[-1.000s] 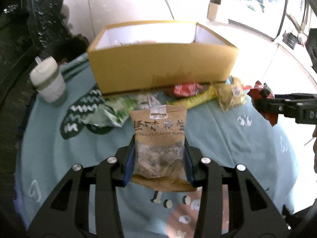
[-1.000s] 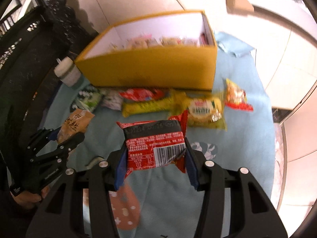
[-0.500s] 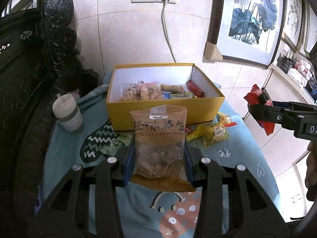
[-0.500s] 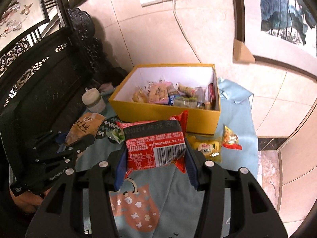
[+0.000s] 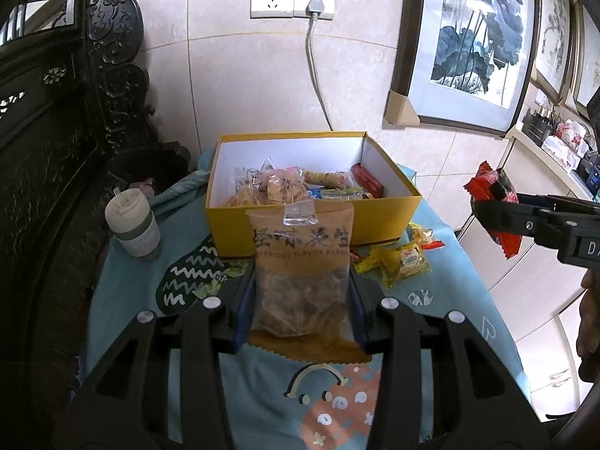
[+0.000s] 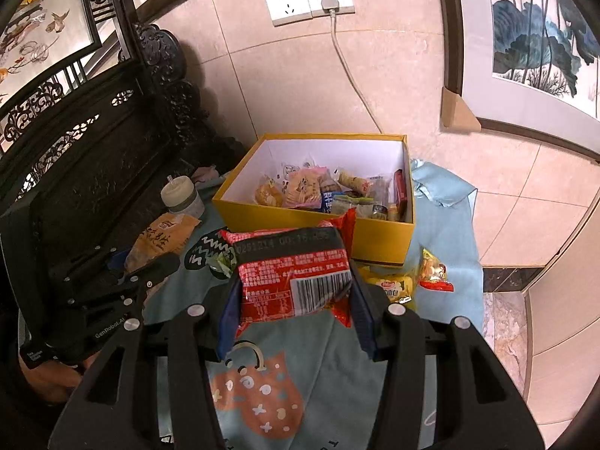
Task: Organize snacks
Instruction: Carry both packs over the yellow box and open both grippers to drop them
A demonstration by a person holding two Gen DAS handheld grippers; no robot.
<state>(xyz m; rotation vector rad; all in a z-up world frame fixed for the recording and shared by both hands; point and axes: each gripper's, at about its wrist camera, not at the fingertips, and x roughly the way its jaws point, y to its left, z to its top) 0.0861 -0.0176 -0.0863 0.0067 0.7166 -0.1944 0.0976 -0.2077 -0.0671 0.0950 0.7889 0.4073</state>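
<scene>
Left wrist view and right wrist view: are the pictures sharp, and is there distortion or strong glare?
Left wrist view: sharp, the brown packet print is readable; fisheye bends the walls, corners dark. Right wrist view: also sharp, barcode on the red packet clear; same bending, no strong glare.

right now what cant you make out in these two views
- Box front bottom edge and the snacks there: left wrist view, hidden behind the brown bag in the left gripper.
- Yellow packet: right wrist view, partly behind the red packet in the right gripper.
- Labels on snacks inside the box: too small in both views.
- Green packet: mostly hidden by the left gripper.
</scene>
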